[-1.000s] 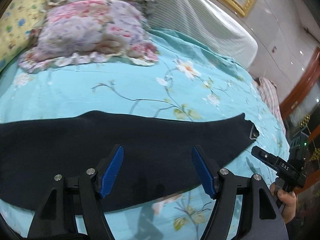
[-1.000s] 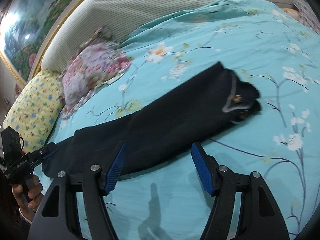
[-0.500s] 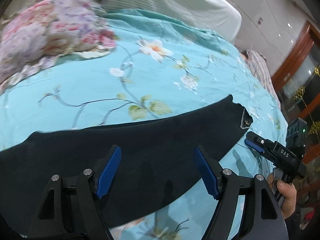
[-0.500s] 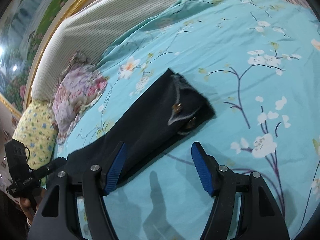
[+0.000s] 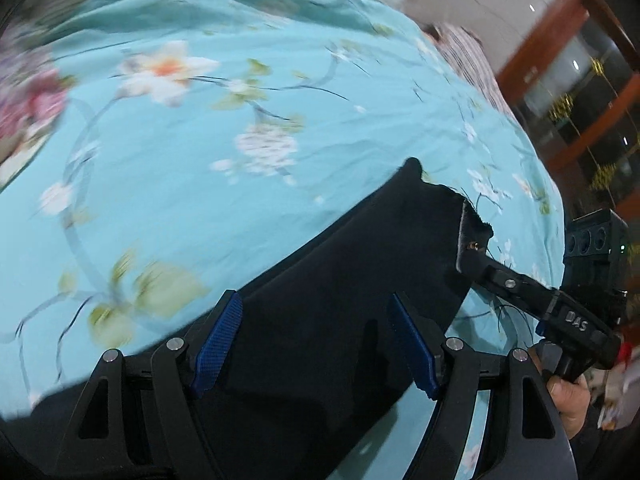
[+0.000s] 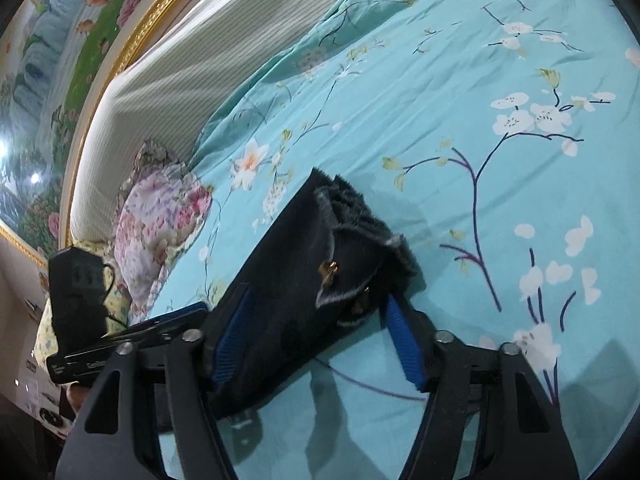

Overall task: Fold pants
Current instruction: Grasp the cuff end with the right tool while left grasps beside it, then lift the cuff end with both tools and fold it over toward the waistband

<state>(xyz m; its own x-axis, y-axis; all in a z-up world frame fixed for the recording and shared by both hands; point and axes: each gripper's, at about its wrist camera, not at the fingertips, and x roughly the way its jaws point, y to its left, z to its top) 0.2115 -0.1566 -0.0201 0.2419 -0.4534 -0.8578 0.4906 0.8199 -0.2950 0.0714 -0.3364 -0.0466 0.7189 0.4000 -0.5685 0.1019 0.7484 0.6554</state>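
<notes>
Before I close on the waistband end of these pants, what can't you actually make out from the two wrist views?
- Far end of the pants: cut off by the lower left edge in the left wrist view, hidden behind the right hand-held gripper in the right wrist view.
- Floral pillow: motion-blurred, left wrist view.
- Right pads' contact with the cloth: unclear, though the jaws have just been closing around the waistband.

Floral turquoise bedspread (image 6: 460,128), striped headboard (image 6: 192,64), gold-framed painting (image 6: 60,60)

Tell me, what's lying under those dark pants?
The black pants lie on a turquoise flowered bedsheet, which shows all around them. Whatever is directly beneath the fabric is covered.
</notes>
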